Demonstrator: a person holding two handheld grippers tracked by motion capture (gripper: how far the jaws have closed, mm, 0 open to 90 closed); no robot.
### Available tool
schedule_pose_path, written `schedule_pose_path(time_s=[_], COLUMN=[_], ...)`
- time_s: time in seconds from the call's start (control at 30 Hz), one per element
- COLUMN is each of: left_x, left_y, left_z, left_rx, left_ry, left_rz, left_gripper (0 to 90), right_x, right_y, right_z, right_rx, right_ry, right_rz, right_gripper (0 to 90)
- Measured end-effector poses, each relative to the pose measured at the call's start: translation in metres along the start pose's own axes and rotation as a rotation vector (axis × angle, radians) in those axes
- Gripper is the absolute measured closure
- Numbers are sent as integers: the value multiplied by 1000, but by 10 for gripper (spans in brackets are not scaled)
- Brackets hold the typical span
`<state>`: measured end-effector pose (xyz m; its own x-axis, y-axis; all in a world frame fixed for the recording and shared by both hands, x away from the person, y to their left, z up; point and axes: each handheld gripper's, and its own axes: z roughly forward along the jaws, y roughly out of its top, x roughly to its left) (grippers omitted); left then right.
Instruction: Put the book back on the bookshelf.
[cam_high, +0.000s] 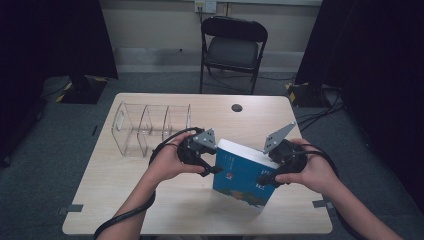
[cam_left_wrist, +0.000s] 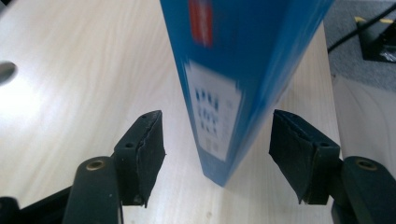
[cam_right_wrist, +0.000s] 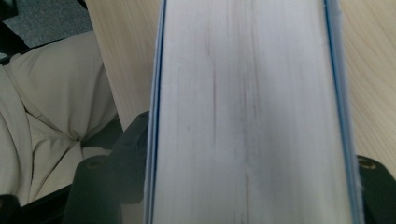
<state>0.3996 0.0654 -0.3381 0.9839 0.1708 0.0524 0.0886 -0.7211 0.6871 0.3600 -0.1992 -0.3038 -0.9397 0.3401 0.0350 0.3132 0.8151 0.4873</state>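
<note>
The blue book (cam_high: 243, 172) stands tilted on the surface (cam_high: 125, 200), page edge clamped between the right gripper (cam_high: 266, 176) fingers. The left gripper (cam_high: 212, 169) fingers stand open astride its spine, not touching. Close them squarely before lifting; the clear rack (cam_high: 150, 127) behind leaves room

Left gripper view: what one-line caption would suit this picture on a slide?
Spine of a blue book standing on the wooden table, between the open pads of the left gripper, untouched.
</note>
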Motion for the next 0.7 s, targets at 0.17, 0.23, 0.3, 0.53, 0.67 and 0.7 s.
schedule_pose_path(time_s=[0.17, 0.23, 0.3, 0.53, 0.67, 0.7], left_x=[-2, -2, -2, -2, -1, 0], left_y=[9, 11, 12, 18, 22, 22], left_z=[-3, -3, -2, -6, -6, -5], left_rx=[12, 16, 17, -7, 23, 10], left_ry=[-2, -9, -8, -30, -28, -29], left_rz=[33, 40, 51, 23, 36, 35], left_gripper=[400, 402, 412, 455, 465, 468], right_x=[0, 1, 1, -3, -6, -7], right_y=[-1, -1, -3, -12, -22, -25], right_z=[0, 0, -1, -4, -5, -5], right_rx=[1, 5, -5, -19, -29, -29], right_ry=[-5, -9, -13, -22, -19, -20], right_rz=[-3, -5, -5, 6, 16, 20], right_gripper=[342, 336, 329, 329, 329, 330])
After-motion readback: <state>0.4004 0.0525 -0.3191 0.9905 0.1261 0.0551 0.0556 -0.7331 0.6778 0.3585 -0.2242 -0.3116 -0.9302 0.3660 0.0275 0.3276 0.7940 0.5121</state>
